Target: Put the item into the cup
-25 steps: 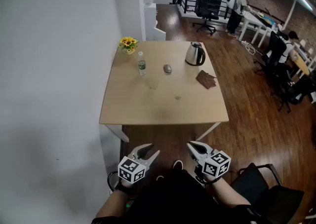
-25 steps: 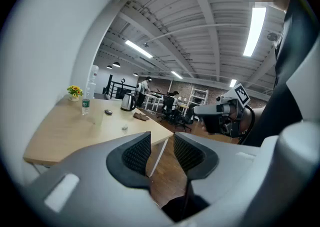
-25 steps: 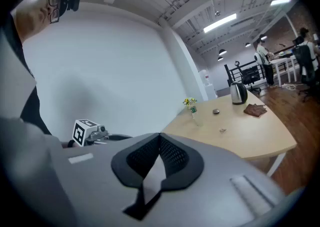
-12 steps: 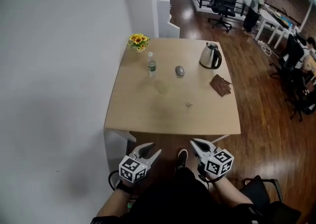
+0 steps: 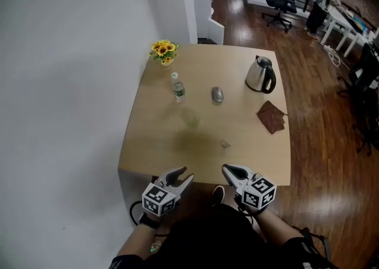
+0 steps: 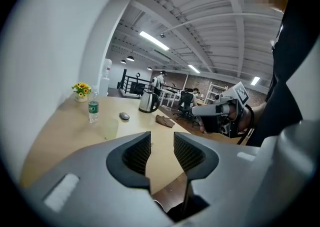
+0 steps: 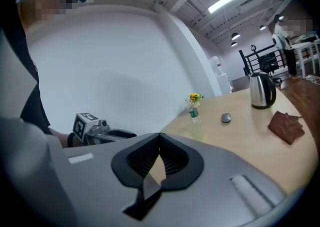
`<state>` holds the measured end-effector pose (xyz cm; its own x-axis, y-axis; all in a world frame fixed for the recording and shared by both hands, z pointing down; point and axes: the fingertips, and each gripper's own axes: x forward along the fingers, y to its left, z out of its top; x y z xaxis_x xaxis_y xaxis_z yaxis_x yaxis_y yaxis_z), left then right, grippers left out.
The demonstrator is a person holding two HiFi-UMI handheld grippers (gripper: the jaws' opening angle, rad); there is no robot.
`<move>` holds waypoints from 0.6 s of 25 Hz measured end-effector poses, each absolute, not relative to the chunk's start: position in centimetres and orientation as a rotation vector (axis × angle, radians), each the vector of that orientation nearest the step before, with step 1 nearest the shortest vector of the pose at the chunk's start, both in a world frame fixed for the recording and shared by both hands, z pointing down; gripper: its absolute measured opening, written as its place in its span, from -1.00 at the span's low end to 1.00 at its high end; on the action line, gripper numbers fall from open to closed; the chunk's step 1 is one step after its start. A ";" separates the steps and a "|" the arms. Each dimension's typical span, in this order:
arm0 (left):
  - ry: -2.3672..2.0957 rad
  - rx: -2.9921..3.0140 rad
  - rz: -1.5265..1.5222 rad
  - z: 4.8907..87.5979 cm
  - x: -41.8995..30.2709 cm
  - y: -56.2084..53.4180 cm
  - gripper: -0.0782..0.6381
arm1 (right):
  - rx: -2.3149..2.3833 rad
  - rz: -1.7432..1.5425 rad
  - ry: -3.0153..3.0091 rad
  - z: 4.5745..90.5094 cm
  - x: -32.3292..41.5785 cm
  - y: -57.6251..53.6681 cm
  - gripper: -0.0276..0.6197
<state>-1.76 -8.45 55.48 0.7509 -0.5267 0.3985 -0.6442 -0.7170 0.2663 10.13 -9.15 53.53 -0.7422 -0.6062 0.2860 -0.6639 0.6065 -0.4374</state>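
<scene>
- While both grippers hang by the table's near edge, neither holds anything. The left gripper (image 5: 182, 174) has its jaws apart with only air between them. The right gripper (image 5: 227, 170) is clenched tip to tip on nothing.
- The item (image 5: 225, 143), a small pale speck, lies on the table (image 5: 148, 149) near the front edge, ahead of the right gripper. The cup (image 5: 190, 121) stands apart from it, further in and to the left, between the item and the bottle (image 5: 177, 89).
- Reaching in with the right jaws pressed together would likely shove the item along the top, or off the edge, rather than pick it up.
- The item looks so small that a slightly misplaced pinch could miss it or flick it away.
- The cup is clear and probably light, so a jaw brushing its rim could tip it or slide it toward the bottle.
- A release off-centre over the rim could bounce the item back out.
- What the item is cannot be told, since it is too small in the head view and I find it in neither gripper view.
- The cup is only a faint outline from above and a pale glassy shape in the left gripper view (image 6: 110, 127). Whether anything is in it cannot be seen.
- Each gripper's own body hides the table's front strip in its view.
</scene>
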 end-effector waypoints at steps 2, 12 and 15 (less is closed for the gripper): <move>-0.906 2.558 0.422 55.4 -0.7 -10.3 -0.40 | 1.037 0.787 -2.724 53.7 10.8 -11.1 -0.89; -0.930 2.528 0.436 56.2 0.1 -14.9 -0.40 | 1.045 0.791 -2.688 55.0 12.2 -16.1 -0.88; -0.890 2.533 0.456 56.5 0.2 -15.7 -0.40 | 1.067 0.797 -2.638 56.1 12.3 -16.9 -0.79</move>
<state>0.18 -15.73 56.47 0.7419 -0.5140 0.4305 -0.6499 -0.7093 0.2730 12.30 -16.87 56.14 -0.7239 -0.5893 0.3588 -0.6894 0.5972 -0.4100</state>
